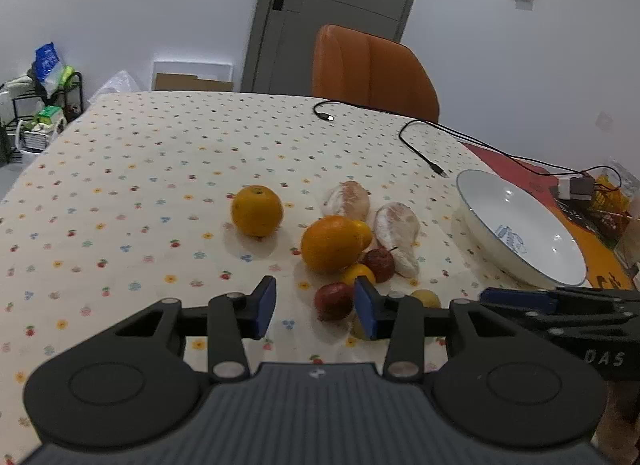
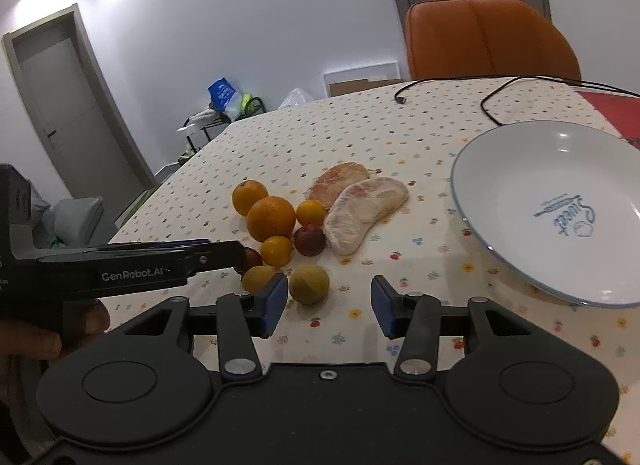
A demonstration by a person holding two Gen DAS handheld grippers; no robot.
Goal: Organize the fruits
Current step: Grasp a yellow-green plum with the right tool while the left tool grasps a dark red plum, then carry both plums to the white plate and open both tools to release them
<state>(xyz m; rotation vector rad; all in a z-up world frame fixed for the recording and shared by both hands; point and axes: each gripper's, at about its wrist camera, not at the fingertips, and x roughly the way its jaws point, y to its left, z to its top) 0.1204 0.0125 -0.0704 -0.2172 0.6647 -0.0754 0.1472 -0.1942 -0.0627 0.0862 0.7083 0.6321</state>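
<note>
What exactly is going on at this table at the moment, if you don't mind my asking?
A person holds a two-finger gripper in each hand over a flower-print tablecloth. Both the left gripper and the right gripper are open and hold nothing. In front of them lies a cluster of fruit: large oranges, small yellow citrus, dark red round fruits and two peeled pomelo segments. The white shallow bowl with blue print stands empty, so no fruit has been sorted yet.
</note>
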